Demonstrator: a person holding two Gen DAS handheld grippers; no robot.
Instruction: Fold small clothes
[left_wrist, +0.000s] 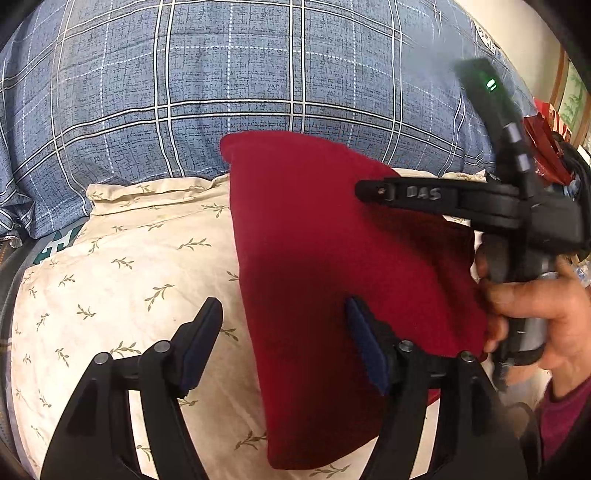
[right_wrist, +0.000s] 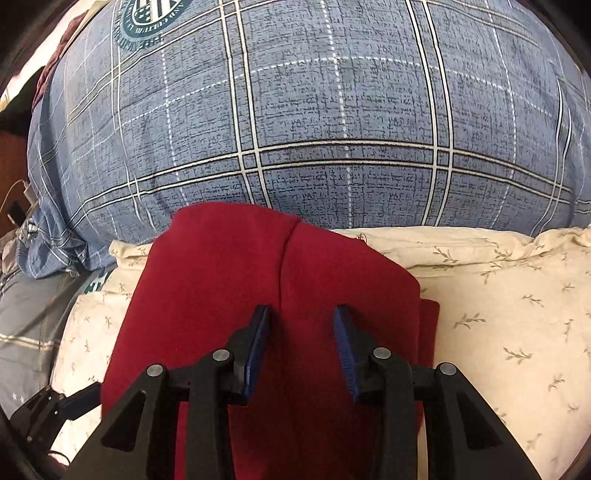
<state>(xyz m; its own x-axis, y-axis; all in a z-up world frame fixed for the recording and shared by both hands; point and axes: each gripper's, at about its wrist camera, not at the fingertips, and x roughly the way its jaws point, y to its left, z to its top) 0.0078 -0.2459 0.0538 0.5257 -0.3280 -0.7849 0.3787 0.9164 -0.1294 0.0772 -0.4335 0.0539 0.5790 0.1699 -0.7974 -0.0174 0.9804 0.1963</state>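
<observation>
Both claws, left claw (left_wrist: 284, 343) and right claw (right_wrist: 301, 347), gape empty over your soft, floppy red garment (right_wrist: 258, 288); pinch its folded edge.

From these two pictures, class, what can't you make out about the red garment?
- Red garment: near edge hidden by the right gripper fingers, right wrist view.
- Its type: folded, unreadable in either view.
- Its right edge: behind the hand, left wrist view.

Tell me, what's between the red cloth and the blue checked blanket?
Nothing. The right wrist view shows the red cloth lying on the cream pillow, its far edge reaching right up against the blue blanket.
</observation>
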